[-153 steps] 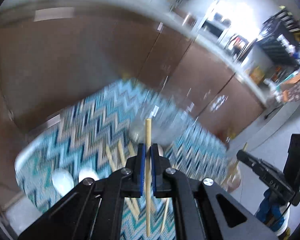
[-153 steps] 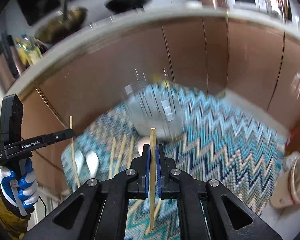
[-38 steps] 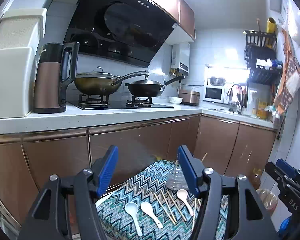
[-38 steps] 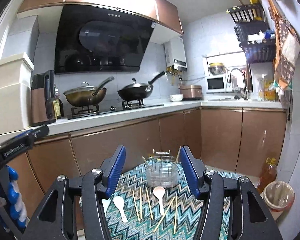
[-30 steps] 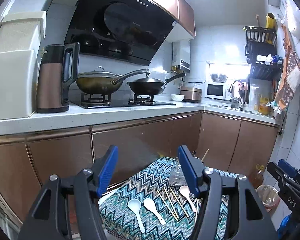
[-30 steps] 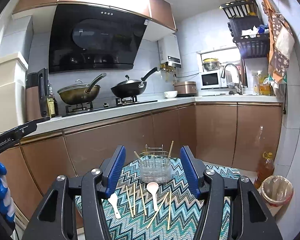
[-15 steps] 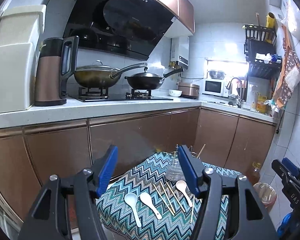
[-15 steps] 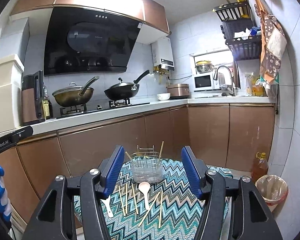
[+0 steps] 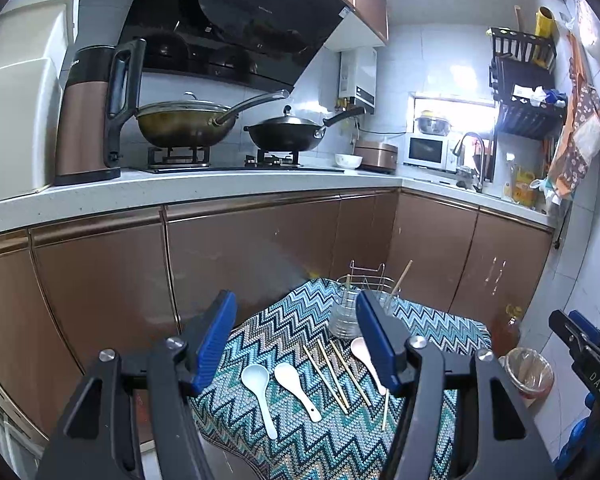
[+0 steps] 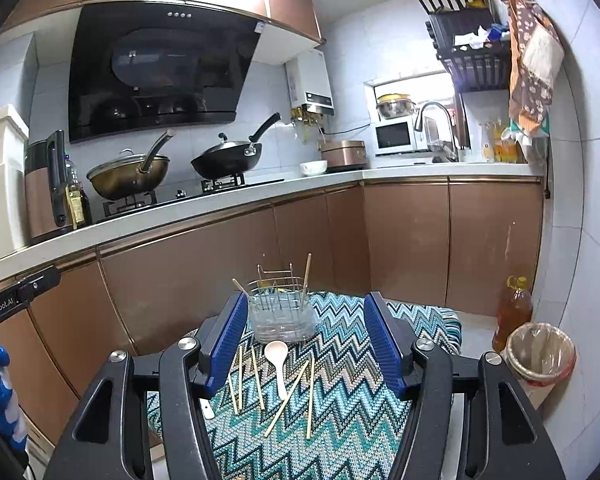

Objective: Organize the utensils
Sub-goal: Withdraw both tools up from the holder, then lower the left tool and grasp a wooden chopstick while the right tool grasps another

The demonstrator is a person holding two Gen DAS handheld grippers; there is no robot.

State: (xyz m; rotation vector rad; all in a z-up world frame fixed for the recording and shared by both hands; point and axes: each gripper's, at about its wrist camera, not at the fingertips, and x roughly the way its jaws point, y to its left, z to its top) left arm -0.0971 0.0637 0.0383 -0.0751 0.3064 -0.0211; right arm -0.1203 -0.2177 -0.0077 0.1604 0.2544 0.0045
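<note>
Utensils: chopsticks (image 10: 256, 376) and spoons (image 9: 260, 390) lie loose mid-desk on the zigzag cloth (image 10: 340, 432), in front of the clear holder (image 10: 282, 318) at the far edge; two sticks already stand in it. Left gripper (image 9: 296, 344) and right gripper (image 10: 306, 344) both released, nothing between the jaws. Risk: crossed sticks near the pink spoon (image 10: 278, 360), so a grab may catch two or scatter them; holder looks light and may tip. Readable: "GenRobot.AI" on the left gripper body, "DAS" on the right.

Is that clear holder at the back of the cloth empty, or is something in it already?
Not empty: the clear holder has two chopsticks leaning out of it.
</note>
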